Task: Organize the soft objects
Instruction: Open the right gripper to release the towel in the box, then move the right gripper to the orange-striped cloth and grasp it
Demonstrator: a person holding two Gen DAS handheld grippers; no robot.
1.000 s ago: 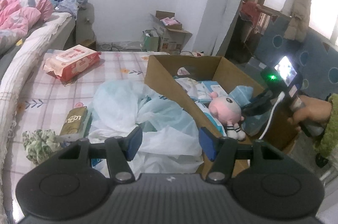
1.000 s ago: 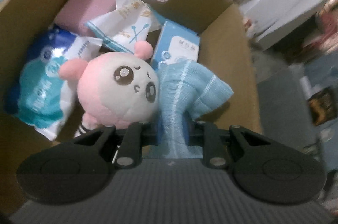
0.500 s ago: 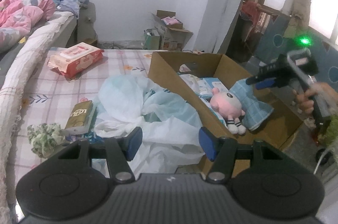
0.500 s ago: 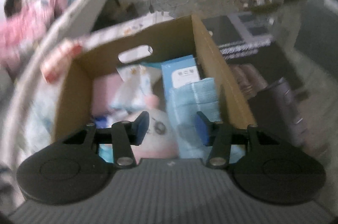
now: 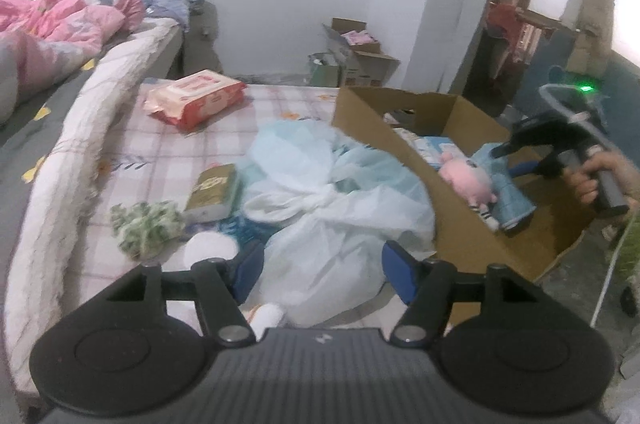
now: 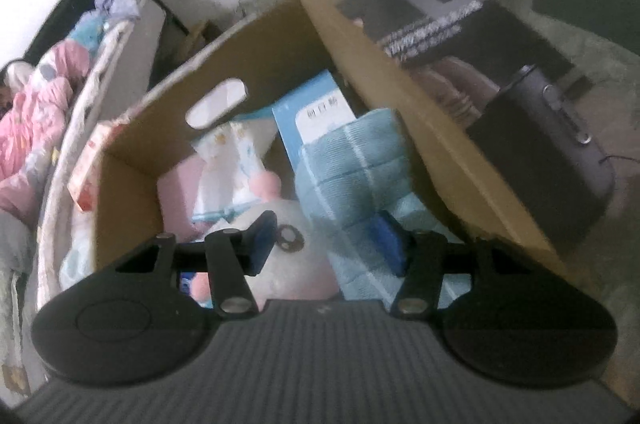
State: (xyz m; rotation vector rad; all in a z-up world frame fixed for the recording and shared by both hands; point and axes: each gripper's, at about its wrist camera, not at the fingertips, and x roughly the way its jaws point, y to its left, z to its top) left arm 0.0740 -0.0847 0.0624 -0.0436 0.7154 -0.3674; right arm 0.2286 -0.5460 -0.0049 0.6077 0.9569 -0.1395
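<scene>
Clearly the pale blue plastic sheet (image 5: 328, 207) heaped on the bed (image 5: 168, 143), at nine o'clock from the cardboard box (image 5: 448, 224), is my next soft thing: light, limp and slippery, I judge, so I'd pinch a bunched fold rather than a flat face. My left hand-held gripper (image 5: 322, 274) tilts down just above it, jaws opening, empty. My right hand-held gripper (image 6: 326, 244) hangs over the box, jaws opening above the blue towel (image 6: 360, 163) and pink plush toy (image 6: 288, 264), gripping neither.
</scene>
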